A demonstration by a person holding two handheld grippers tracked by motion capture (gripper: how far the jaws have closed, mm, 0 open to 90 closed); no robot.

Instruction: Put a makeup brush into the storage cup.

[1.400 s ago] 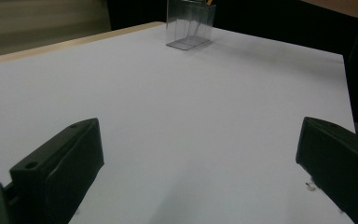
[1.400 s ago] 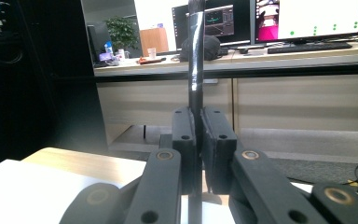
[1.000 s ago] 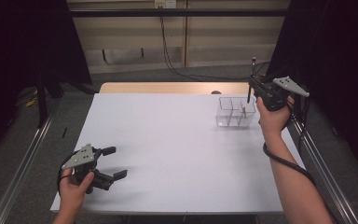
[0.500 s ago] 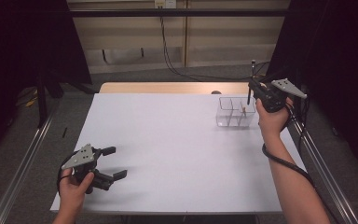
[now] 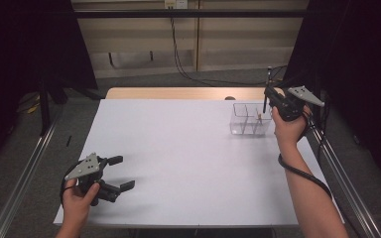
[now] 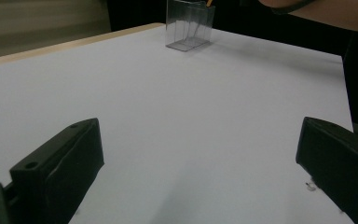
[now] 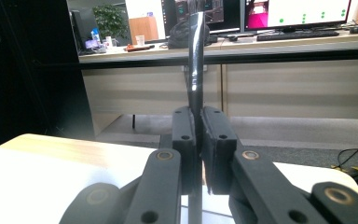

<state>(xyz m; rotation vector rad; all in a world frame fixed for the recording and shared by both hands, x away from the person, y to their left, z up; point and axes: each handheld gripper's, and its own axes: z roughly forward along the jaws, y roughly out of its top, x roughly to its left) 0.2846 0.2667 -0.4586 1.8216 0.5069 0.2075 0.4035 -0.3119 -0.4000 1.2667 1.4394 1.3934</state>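
My right gripper (image 5: pixel 270 98) hovers over the far right of the table, shut on a thin black pen (image 5: pixel 266 91) that stands upright. In the right gripper view the pen (image 7: pixel 196 60) rises from between the closed pads of that gripper (image 7: pixel 199 140). Its lower end hangs just above a clear divided box (image 5: pixel 250 119), which has a small orange-tipped item in it. My left gripper (image 5: pixel 123 172) rests low at the near left of the table, jaws wide open and nothing between them. From the left gripper (image 6: pixel 200 135) the box (image 6: pixel 189 28) appears far across the table.
The white table top (image 5: pixel 188 148) has a wooden strip (image 5: pixel 168 93) along its far edge. Metal rails (image 5: pixel 342 168) run down both sides. A person's right forearm (image 5: pixel 302 188) reaches in from the bottom right. Cables (image 5: pixel 183 64) hang behind the table.
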